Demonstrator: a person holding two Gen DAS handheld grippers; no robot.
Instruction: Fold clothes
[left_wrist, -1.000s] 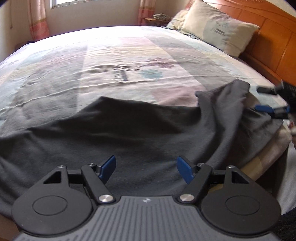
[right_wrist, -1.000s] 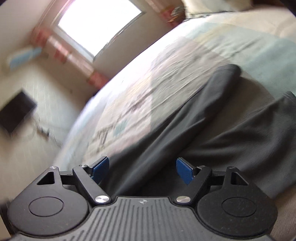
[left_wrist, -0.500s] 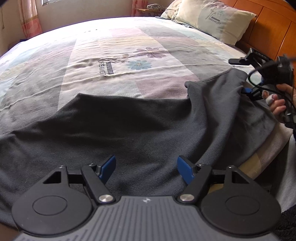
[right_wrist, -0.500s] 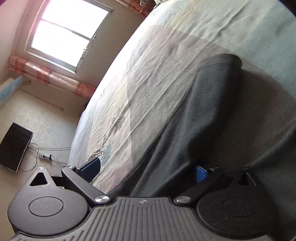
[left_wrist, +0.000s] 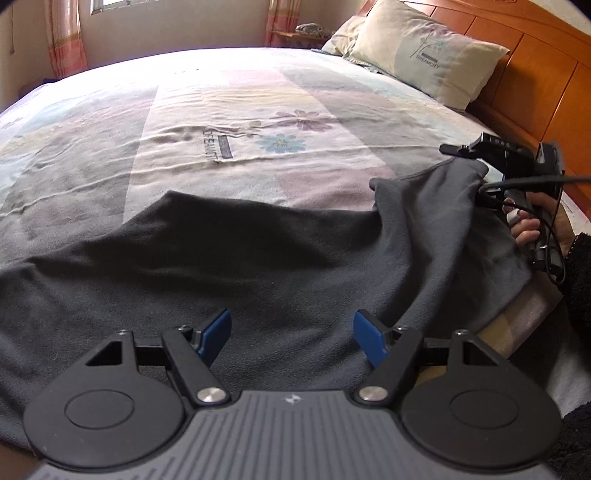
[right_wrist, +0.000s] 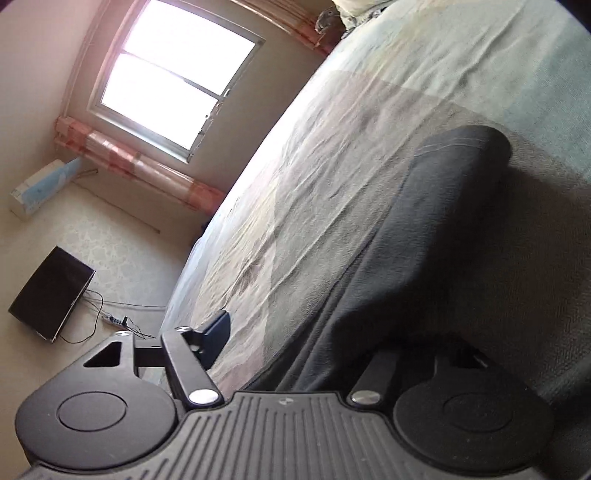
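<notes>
Right tool (right_wrist: 295, 334) low over the bed (right_wrist: 369, 166), jaws closing. Dark grey garment (right_wrist: 424, 258) lies between them; its fabric covers the right finger, left finger (right_wrist: 216, 332) bare over the sheet. Sleeve end (right_wrist: 465, 147) lies flat further up the bed. Behind: bright window (right_wrist: 173, 81), striped curtain (right_wrist: 136, 162), black panel (right_wrist: 50, 291) on floor with cables.

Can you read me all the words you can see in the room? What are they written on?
"DREAMCITY" on the pillow, under a small plant drawing.
"DREAMCITY" on the bed sheet, running sideways beside the printed flowers; a darker label bar next to it is too blurred to read.
Small pale marks on top of the right gripper are too small to read.
The right wrist view shows no words that can be read.
</notes>
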